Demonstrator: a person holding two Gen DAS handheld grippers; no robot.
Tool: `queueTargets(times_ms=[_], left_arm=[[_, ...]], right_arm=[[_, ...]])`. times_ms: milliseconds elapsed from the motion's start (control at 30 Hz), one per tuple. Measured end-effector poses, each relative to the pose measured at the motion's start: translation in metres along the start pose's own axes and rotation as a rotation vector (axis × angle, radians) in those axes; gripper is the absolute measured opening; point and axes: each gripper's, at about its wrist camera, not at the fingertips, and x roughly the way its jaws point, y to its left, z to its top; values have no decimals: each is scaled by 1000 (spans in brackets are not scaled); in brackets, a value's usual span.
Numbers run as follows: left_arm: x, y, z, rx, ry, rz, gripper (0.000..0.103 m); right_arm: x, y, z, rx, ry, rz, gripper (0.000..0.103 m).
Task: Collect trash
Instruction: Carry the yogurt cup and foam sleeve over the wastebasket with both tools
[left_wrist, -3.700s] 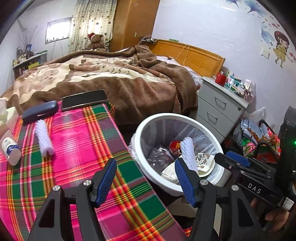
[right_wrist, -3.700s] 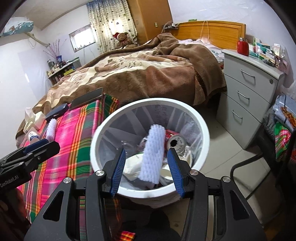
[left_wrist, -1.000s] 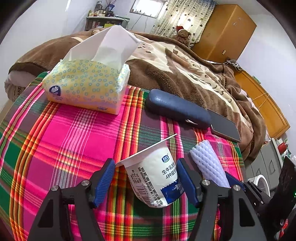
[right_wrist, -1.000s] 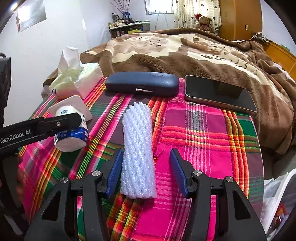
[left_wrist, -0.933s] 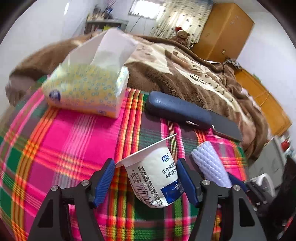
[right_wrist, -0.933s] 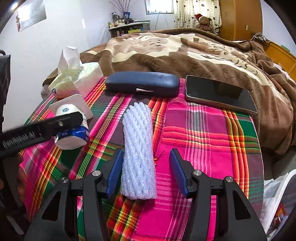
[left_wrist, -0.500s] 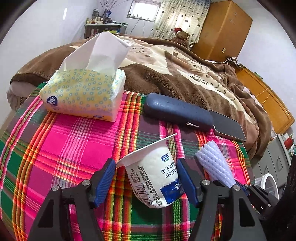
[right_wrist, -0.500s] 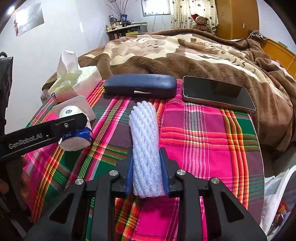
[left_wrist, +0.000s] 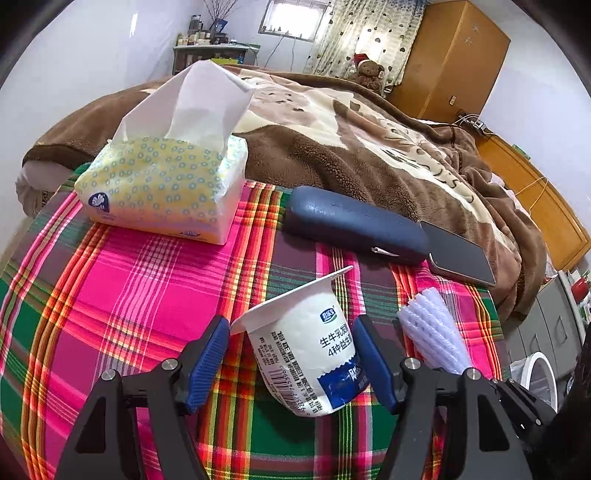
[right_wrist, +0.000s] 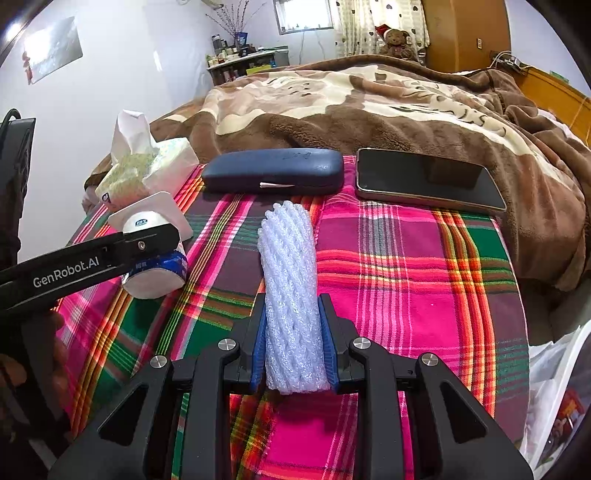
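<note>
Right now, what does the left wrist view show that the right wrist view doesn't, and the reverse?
Only the left wrist view shows the left gripper open around the tilted yogurt cup, with a gap at its left pad.

Only the right wrist view shows the right gripper shut on the foam net sleeve.

Both show the tissue pack, the blue glasses case and the phone on the plaid cloth.
</note>
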Motion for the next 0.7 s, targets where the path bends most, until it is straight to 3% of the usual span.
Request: queueTargets(times_ms=[367,700], left_arm=[[-14,-9,-12,54,-26,-6,68],[-63,-30,-39,128,-63,-36,68]], right_arm=[[-13,-7,-6,40,-19,0,25],[-53,-10,-20,78,-75,13,25]])
